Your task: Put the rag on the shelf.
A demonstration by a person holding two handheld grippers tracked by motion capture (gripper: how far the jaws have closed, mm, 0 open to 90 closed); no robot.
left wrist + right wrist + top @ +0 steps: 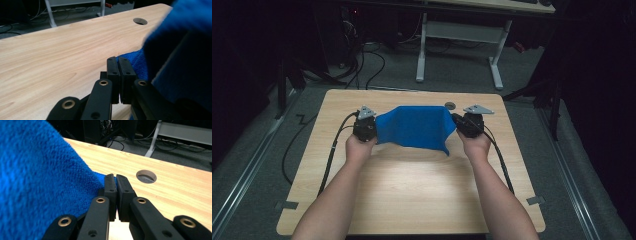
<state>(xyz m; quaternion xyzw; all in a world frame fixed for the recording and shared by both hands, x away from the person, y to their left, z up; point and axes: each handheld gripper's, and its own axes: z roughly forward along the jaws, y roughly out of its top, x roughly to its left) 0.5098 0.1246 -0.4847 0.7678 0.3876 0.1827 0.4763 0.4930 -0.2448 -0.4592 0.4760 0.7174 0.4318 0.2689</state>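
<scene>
A blue cloth [416, 127] with a nubbly terry weave hangs stretched between the two grippers above the far half of the pale wood-grain table [412, 185], sagging in the middle with one corner drooping at its near right. The left gripper [365, 126] is clenched on the cloth's left edge and the right gripper [468, 123] on its right edge, their flat black jaws pressed together with fabric pinched between. A round hole [450, 105] sits near the table's far edge; no readable writing shows.
</scene>
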